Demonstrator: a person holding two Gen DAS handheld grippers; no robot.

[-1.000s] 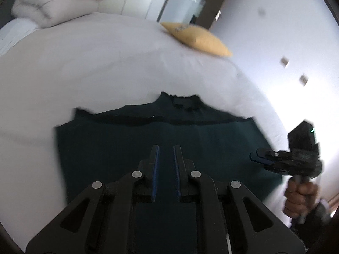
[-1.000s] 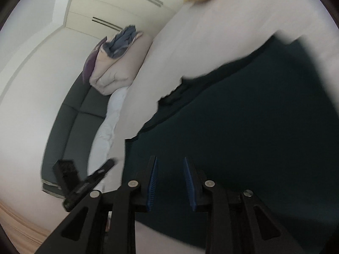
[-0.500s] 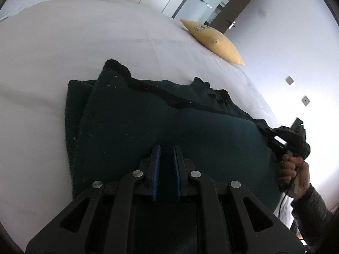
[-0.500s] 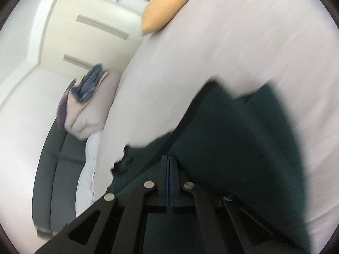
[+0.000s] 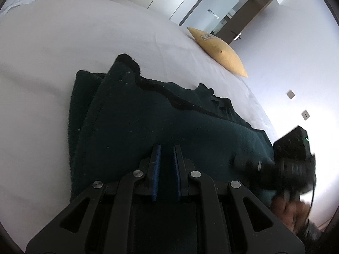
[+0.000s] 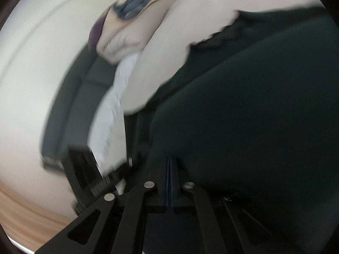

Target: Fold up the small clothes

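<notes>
Your right gripper is clamped on the garment hem; your left gripper is nearly together on it. The garment extends toward 12 o'clock.

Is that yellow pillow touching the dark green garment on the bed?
Apart. The left wrist view shows the yellow pillow lying near the far edge of the bed, with bare white sheet between it and the dark green garment.

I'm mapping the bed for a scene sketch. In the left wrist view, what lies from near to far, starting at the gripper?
Left gripper → dark green garment → white bedsheet → yellow pillow → doorway.
</notes>
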